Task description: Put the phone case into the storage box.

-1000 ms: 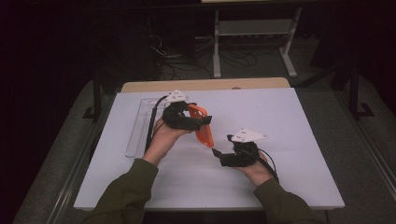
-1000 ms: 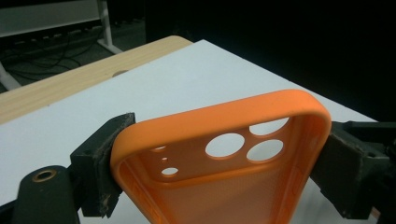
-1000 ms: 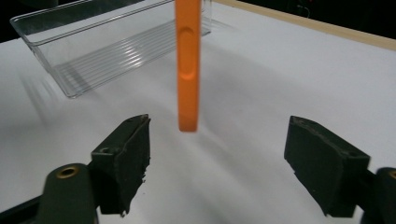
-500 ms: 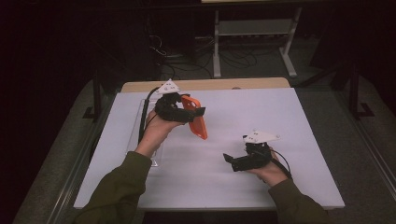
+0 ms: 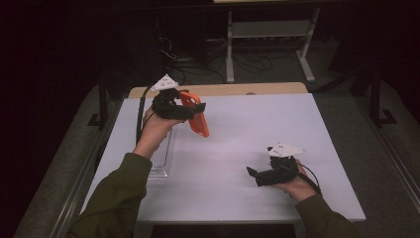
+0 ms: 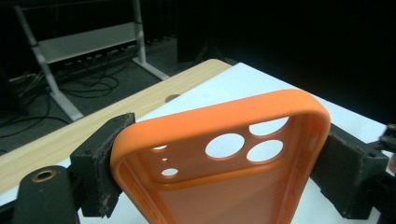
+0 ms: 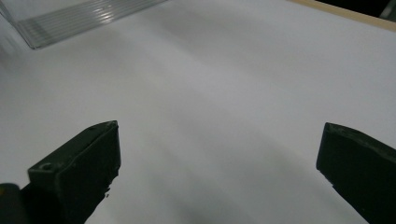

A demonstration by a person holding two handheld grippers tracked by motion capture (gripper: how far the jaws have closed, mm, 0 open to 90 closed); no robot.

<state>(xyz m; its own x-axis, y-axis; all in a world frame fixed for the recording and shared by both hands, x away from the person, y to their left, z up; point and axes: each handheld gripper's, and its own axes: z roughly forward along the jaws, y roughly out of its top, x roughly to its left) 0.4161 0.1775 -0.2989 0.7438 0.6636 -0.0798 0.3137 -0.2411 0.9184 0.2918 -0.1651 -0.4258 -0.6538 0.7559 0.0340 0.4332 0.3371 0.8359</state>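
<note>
Partly cropped, orange phone case (image 6: 219,163) clamped in left tool (image 5: 185,111); lower end unseen.

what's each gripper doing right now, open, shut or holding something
Left gripper: shut on the orange phone case, held above the table.
Right gripper: open, nothing between its jaws.

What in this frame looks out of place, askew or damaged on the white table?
Nothing stands out. The orange silicone phone case is whole, clamped across its width by the left tool above the white table. The clear ribbed plastic tray lies flat near the left edge. The right tool is open with nothing between its jaws.
</note>
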